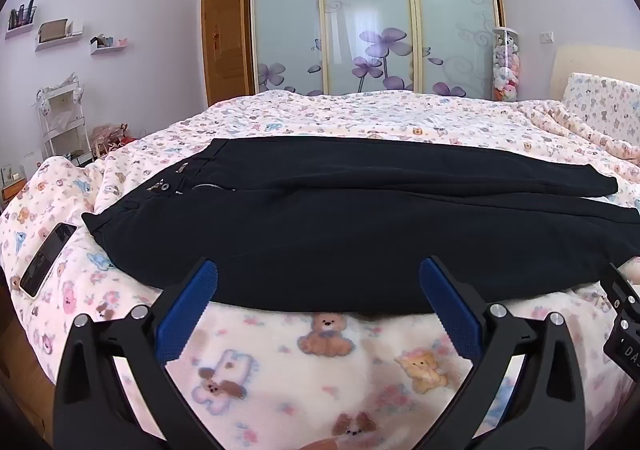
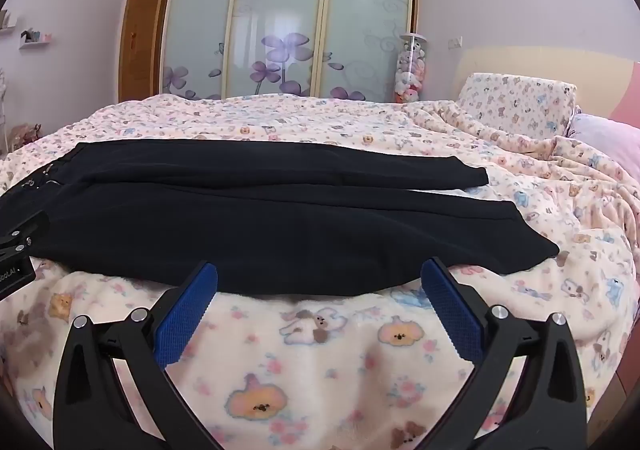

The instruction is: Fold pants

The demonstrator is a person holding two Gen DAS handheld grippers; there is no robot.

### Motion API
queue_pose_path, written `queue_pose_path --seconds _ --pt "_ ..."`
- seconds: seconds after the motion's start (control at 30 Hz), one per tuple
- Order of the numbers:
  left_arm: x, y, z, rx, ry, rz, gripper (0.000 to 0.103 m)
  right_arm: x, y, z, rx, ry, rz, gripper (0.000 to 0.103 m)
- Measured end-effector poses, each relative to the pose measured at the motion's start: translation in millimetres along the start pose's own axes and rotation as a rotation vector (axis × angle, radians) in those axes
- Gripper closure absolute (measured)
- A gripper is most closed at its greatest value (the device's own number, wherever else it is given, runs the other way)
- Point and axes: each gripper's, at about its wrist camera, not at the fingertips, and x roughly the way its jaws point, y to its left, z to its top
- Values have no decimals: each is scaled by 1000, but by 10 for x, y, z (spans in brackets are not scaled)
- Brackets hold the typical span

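Black pants (image 1: 340, 226) lie flat across the bed, waistband with zipper and buttons (image 1: 176, 182) at the left, both legs running right to the hems (image 2: 500, 202). The pants also show in the right wrist view (image 2: 280, 222). My left gripper (image 1: 318, 274) is open, its blue pads just at the pants' near edge, toward the waist half. My right gripper (image 2: 319, 274) is open at the near edge of the leg half. Neither holds cloth. Each gripper's body shows at the edge of the other's view.
The bed carries a pink bear-print blanket (image 1: 320, 370). A phone (image 1: 46, 258) lies on the blanket left of the waistband. A pillow (image 2: 516, 106) and headboard are at the right. A wardrobe with sliding glass doors (image 1: 368, 18) stands beyond the bed.
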Motion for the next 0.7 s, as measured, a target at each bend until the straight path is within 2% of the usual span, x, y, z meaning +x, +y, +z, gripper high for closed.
queue_pose_path --seconds 0.7 --pt "2 0 0 0 3 0 2 13 -35 0 3 0 2 1"
